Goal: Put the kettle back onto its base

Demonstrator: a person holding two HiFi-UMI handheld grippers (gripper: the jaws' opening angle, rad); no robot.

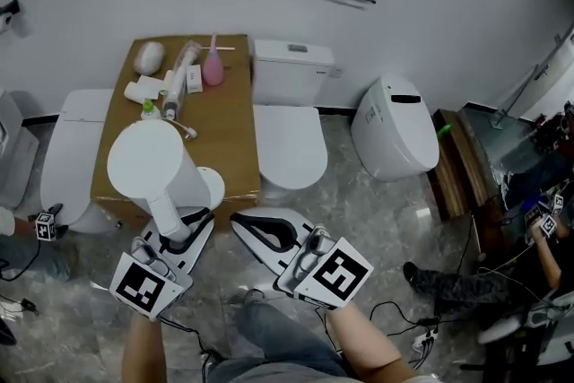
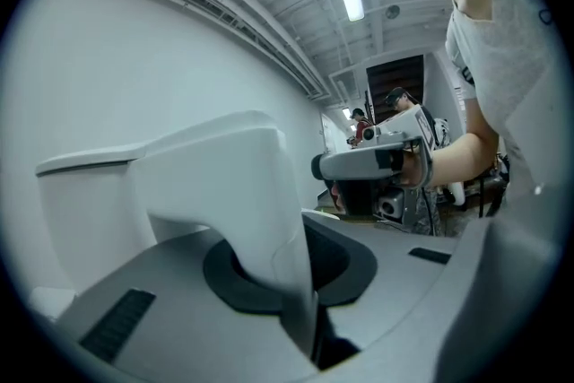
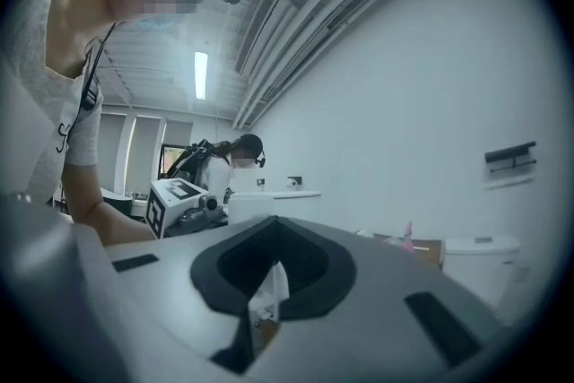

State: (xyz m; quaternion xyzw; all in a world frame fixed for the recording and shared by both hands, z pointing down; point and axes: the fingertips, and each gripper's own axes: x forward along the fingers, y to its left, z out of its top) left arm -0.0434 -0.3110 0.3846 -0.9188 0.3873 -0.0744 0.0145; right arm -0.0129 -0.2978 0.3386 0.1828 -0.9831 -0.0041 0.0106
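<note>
My left gripper point(image 1: 184, 233) is shut on the handle point(image 1: 170, 220) of the white kettle point(image 1: 148, 166), which hangs upright above the near left corner of the wooden table point(image 1: 229, 117). In the left gripper view the handle point(image 2: 269, 220) fills the space between the jaws of that gripper point(image 2: 300, 300). The round white base point(image 1: 213, 186) lies on the table's near edge, just right of the kettle and partly hidden by it. To the right, over the floor, my right gripper point(image 1: 256, 224) has its jaws together and holds nothing; the right gripper view point(image 3: 265, 300) shows the same.
Bottles and tubes, among them a pink bottle point(image 1: 213, 67), lie at the table's far end. A white toilet point(image 1: 289, 134) stands right of the table, another point(image 1: 72, 148) left of it, and a third point(image 1: 395, 130) further right. Cables lie on the floor.
</note>
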